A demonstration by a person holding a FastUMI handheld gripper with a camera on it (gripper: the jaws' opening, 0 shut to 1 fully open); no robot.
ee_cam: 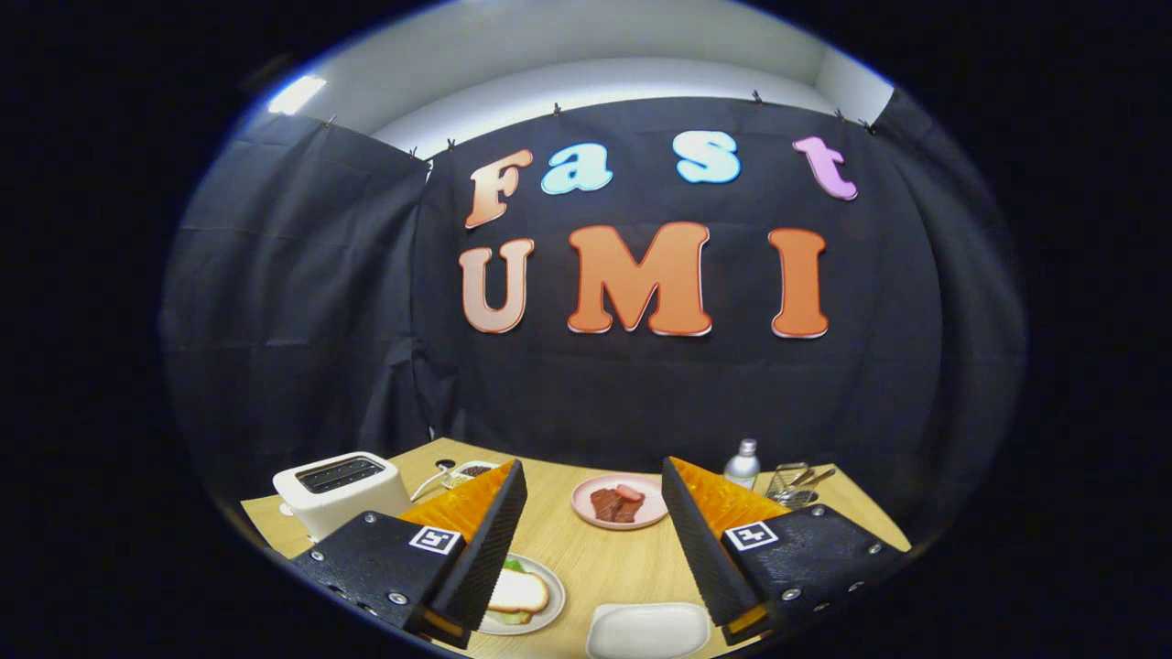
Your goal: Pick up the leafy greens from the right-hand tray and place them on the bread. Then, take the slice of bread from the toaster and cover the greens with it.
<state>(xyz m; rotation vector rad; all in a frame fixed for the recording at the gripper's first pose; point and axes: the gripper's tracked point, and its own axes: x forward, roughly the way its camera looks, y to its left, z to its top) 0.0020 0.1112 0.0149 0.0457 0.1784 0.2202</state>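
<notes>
- Step in hand: my gripper [593, 549] hangs above the worktop [595, 554] with its fingers spread wide and nothing between them. On the plate [542, 611] beside my left finger, a slice of bread [518, 593] lies over the greens [515, 567], which show as green edges around it. I judge the covering step done, or close to it.
- Task items, taken from the plate: the toaster [341, 490] stands beyond it, at the far side of my left finger; I cannot tell whether its slots hold bread. The white tray [648, 630] lies just beside the plate, between my fingers, and looks bare.
- Next move: if the top slice sits askew, a light nudge squares it; otherwise I lift clear without dragging it.
- Materials: pale wood-grain worktop; smooth white toaster with a dark slotted top; soft bread with a tan crust; crinkled leaf; rounded, glossy tray.
- Beyond the plate: a pink dish [621, 501] of reddish meat slices.
</notes>
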